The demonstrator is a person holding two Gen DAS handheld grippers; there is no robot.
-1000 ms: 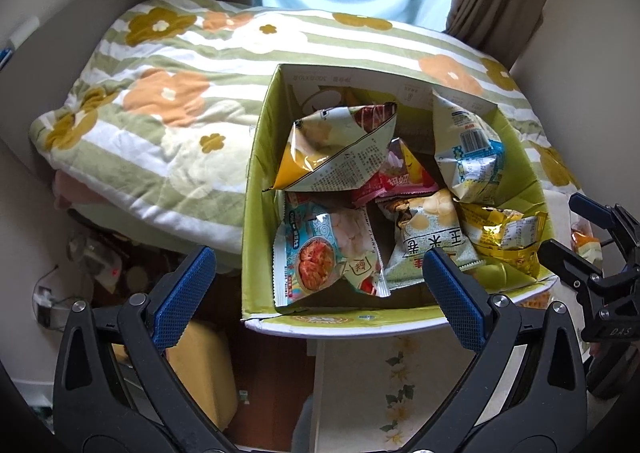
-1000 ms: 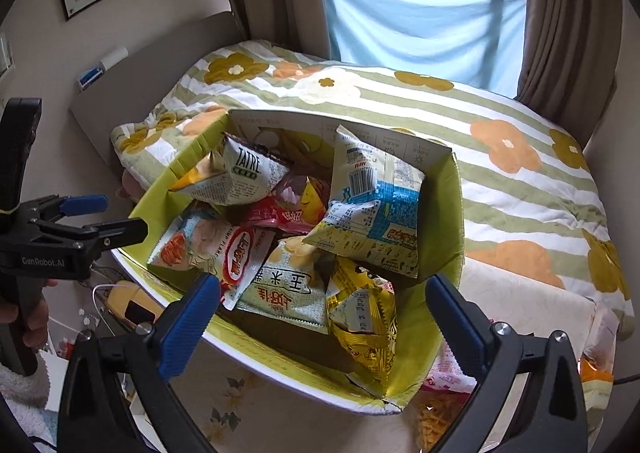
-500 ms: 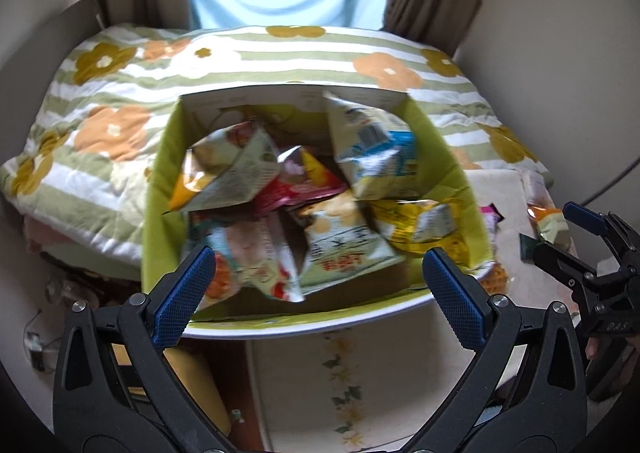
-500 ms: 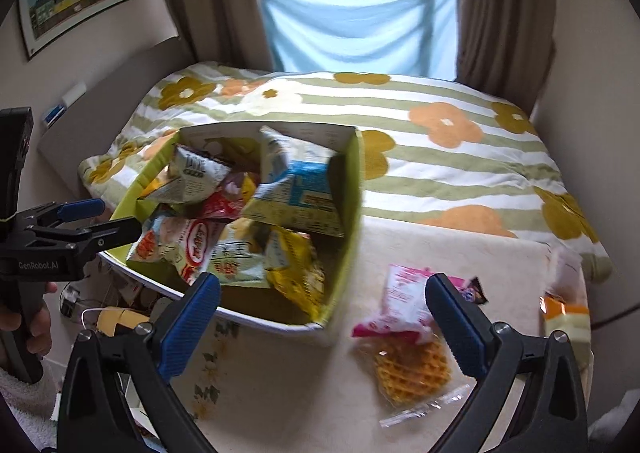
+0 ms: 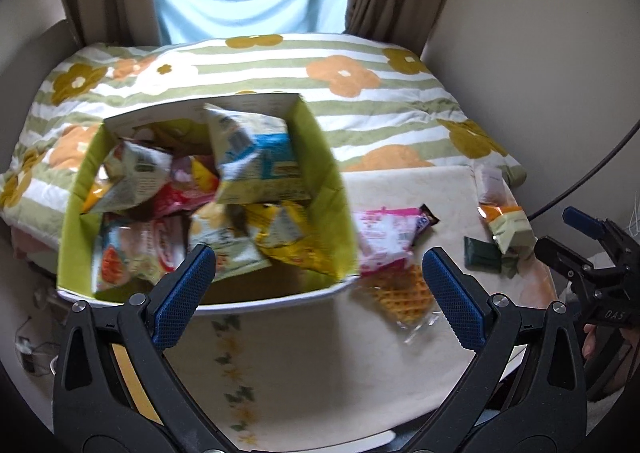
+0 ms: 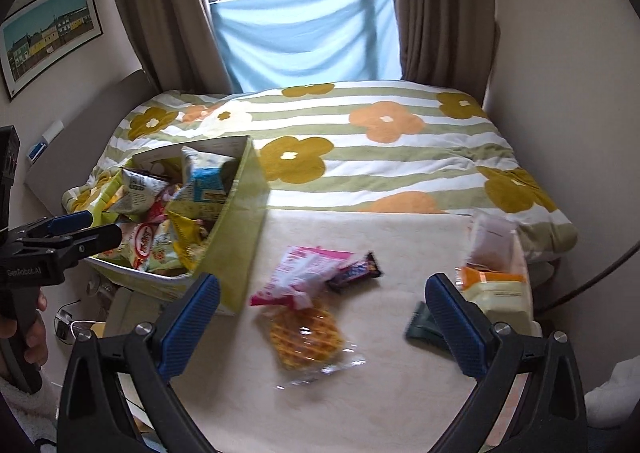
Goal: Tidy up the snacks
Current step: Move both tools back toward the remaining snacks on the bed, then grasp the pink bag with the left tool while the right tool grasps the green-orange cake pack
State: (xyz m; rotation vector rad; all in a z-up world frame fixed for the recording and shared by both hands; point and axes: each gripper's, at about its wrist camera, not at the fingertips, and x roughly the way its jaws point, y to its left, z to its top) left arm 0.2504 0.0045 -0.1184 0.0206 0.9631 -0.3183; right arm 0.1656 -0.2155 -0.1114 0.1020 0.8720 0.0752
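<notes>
My left gripper (image 5: 318, 289) jaws apart, empty | my right gripper (image 6: 322, 319) jaws apart, empty | box (image 5: 332, 189) holds snack bags | waffle (image 6: 306, 335), pink packet (image 6: 304, 269) loose on table (image 6: 360, 405)

Left gripper (image 5: 318, 281) and right gripper (image 6: 322, 311), jaws wide apart, empty.

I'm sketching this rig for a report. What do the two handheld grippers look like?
Both the left gripper and the right gripper have black plastic arms with silver bolts and blue textured pads. The left's body reads "GenRobot.AI" in white; the right's shows "DAS". A bare hand holds the left one's handle.
</notes>
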